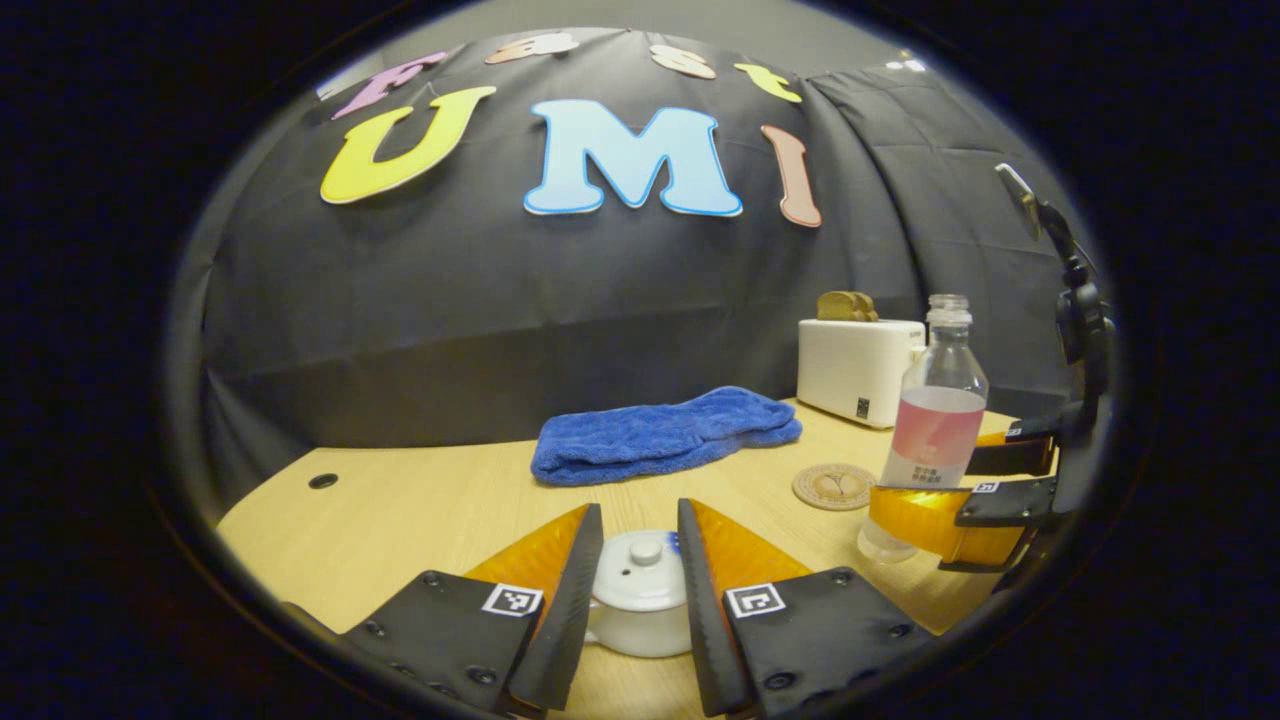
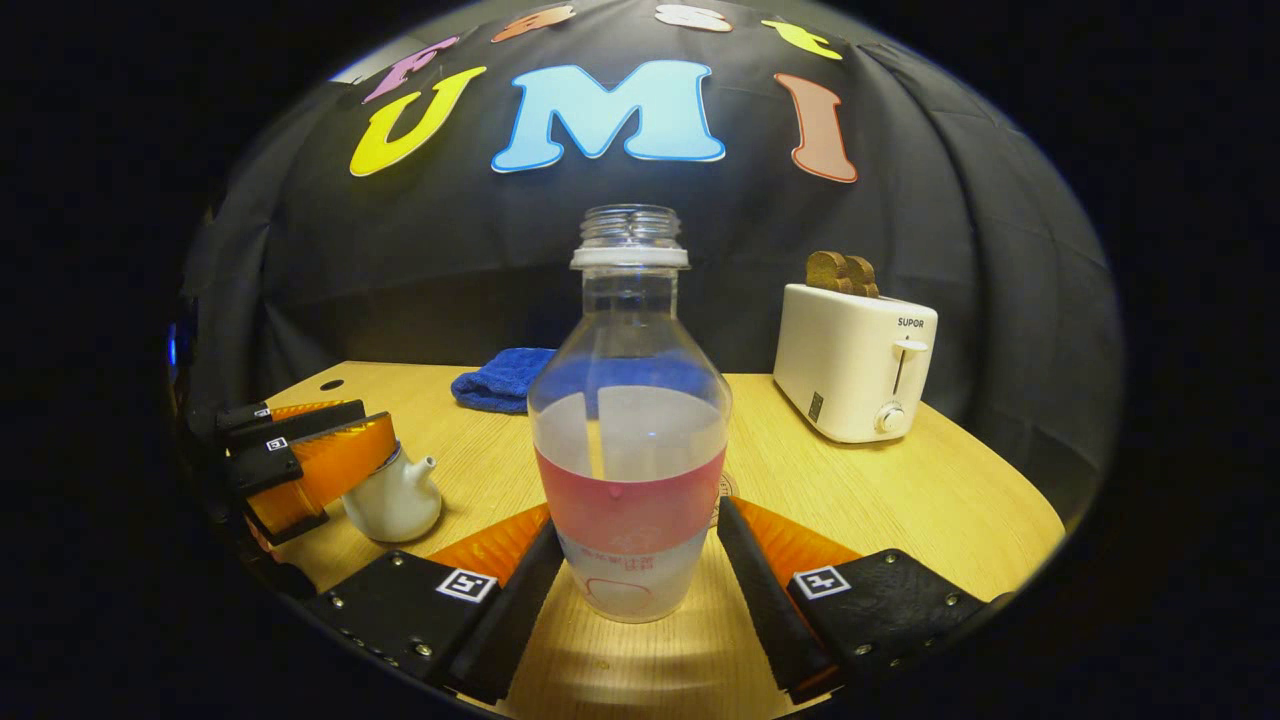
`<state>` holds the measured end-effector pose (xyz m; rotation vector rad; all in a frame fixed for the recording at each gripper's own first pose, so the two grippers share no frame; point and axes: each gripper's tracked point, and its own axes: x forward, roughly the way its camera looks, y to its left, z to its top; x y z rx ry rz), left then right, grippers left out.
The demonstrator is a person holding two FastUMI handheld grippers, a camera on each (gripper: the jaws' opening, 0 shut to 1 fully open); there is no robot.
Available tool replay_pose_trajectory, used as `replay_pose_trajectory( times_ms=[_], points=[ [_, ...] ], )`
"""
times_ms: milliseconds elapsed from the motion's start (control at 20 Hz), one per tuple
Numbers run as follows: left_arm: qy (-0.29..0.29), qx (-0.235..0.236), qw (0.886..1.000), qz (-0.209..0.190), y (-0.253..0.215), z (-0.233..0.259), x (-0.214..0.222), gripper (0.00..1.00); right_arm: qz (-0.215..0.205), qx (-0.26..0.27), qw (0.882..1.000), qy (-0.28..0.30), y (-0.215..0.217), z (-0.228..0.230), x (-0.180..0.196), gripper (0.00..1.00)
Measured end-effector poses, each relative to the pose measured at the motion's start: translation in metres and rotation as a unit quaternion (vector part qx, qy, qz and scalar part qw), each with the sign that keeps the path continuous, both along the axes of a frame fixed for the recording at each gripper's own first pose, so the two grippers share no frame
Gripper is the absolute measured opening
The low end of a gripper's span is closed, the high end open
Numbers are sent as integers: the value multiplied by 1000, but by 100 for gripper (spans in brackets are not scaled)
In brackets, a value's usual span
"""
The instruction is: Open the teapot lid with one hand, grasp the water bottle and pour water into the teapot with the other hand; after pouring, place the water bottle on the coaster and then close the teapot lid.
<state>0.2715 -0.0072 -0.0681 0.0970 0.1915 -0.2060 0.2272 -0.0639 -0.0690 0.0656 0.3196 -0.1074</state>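
**Both grippers straddle their objects, teapot lid on, bottle upright**

In the left gripper view, the left gripper (image 1: pixel 641 570) sits at 6 o'clock with its two fingers spread apart, one on each side of the small white ceramic teapot (image 1: pixel 640 600). The round white lid with its small knob (image 1: pixel 645 565) rests closed on the pot. Whether the fingers touch the pot's sides I cannot tell — a thin gap seems to show on both sides near the lid.

At 3 o'clock in the same view stands the clear plastic water bottle with a pink label and no cap (image 1: pixel 935 425), upright on the light wooden table (image 1: pixel 400 510). The right gripper (image 1: pixel 985 500) reaches in from the right edge around its lower part. Just beside the bottle's base, toward the middle of the table, lies the round cork-coloured coaster (image 1: pixel 833 486), bare.

In the right gripper view the bottle fills the centre, partly filled with water, standing between that gripper's open fingers; a narrow gap shows at each side, so it is not clamped. At 9 o'clock the left gripper flanks the teapot, spout pointing right.

Farther back, a folded blue towel (image 1: pixel 665 435) lies at 12 o'clock, and a white toaster holding brown bread slices (image 2: pixel 855 360) stands at 2 o'clock.
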Motion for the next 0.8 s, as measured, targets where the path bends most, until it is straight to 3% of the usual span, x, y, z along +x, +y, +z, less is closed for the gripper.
replay_pose_trajectory(
  times_ms=[50, 100, 150, 200, 250, 300, 350, 400, 450, 550, 600, 800],
  points=[
    [-3, 0, 1000, 0, 1, 2, -1, 49, 0, 0, 1000, 0, 0, 0, 0, 92],
    [-2, -1, 1000, 0, -1, 0, 0, 31, 2, 1, 1000, -1, 1, 2, -1, 92],
    [-3, -1, 1000, 1, -3, -1, 1, 36, -1, 1, 1000, -1, 0, 0, 0, 90],
    [-3, -1, 1000, 3, -4, -1, 2, 37, -1, 2, 1000, -1, -1, 0, 1, 78],
    [-3, 0, 1000, 5, -2, -2, 2, 37, 0, 3, 1000, -1, -1, 1, 1, 78],
    [-3, 1, 1000, 6, -2, -1, 2, 29, 0, 2, 1000, -1, 0, 1, 1, 78],
    [-5, 5, 1000, 7, -2, -1, 3, 38, 0, 1, 1000, -1, -1, 1, 0, 78],
    [-9, -1, 1000, 9, -5, -2, 17, 29, -2, -1, 1000, 0, -1, 1, 0, 78],
    [-10, 0, 1000, 10, -3, 1, 3, 21, -2, -2, 1000, 0, -1, 1, 0, 78],
    [-9, 3, 1000, 13, -2, -1, 2, 17, -1, 0, 1000, 0, -2, 1, 1, 78],
    [-10, 1, 1000, 13, -1, 1, 2, 21, -1, 2, 1000, 0, -1, 0, 0, 78],
    [-22, -30, 999, 15, 3, 7, 0, 21, -2, 7, 1000, 1, -1, 0, 0, 78]
  ],
)
